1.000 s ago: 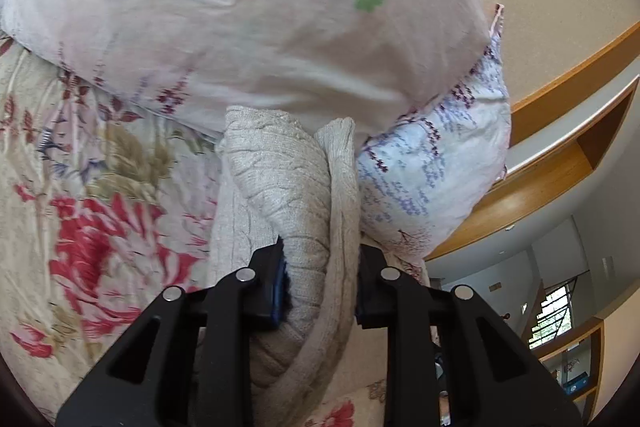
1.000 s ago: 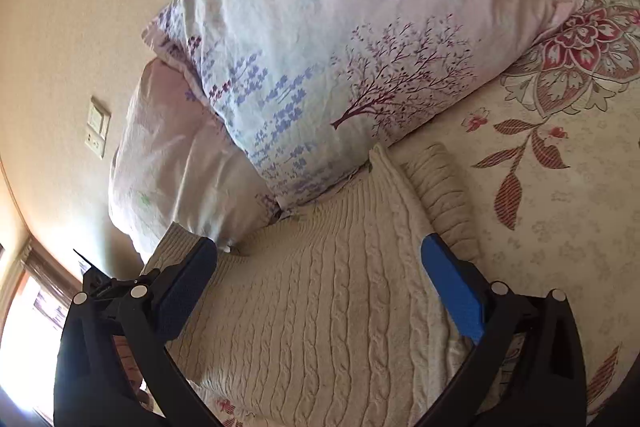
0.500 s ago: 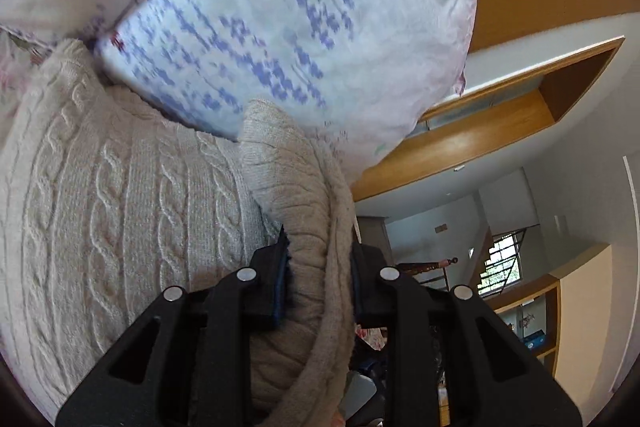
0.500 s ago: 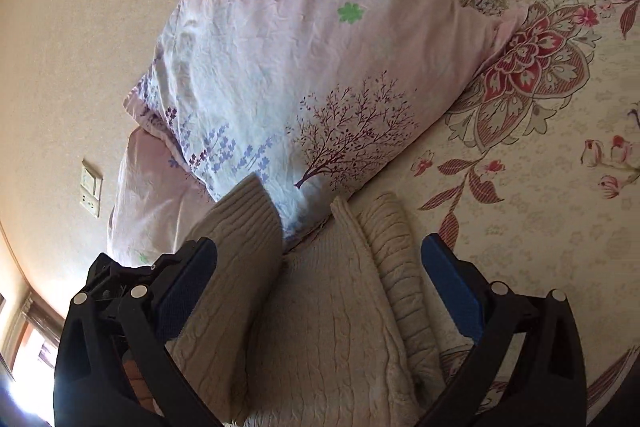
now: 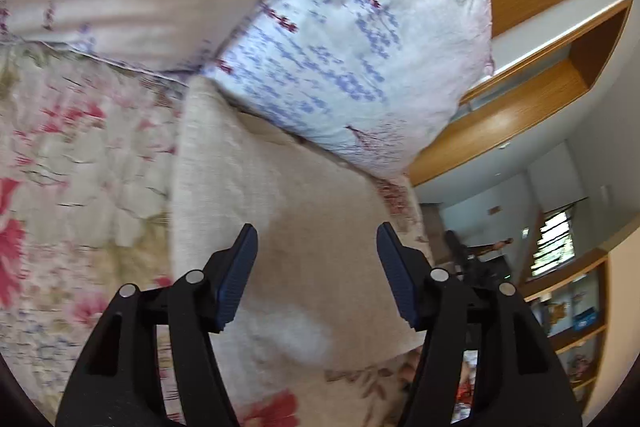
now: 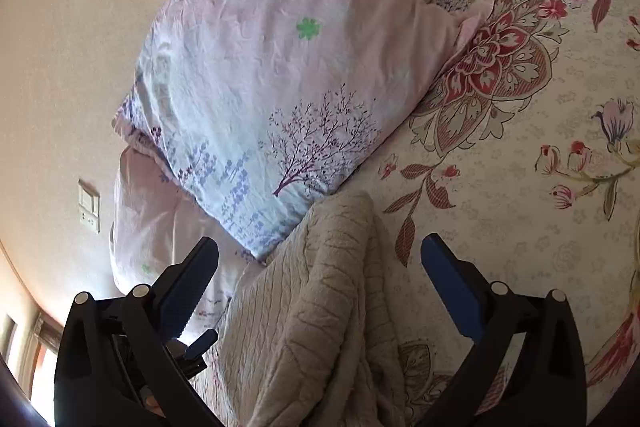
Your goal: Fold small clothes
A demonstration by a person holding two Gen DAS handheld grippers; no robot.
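Beige knit sweater (image 6: 320,307) lies between the open right gripper's (image 6: 320,263) fingers.

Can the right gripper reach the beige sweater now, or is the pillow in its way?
Probably yes: the right gripper is open, the sweater lies between its fingers, and the pillow sits beyond.

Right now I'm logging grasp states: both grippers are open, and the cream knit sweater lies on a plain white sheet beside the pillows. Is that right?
Not quite: the sheet is not plain white. The right wrist view shows a floral bedspread with red flowers and leaves. The rest holds: left gripper and right gripper are open, and the cream knit sweater lies beside the pillows.
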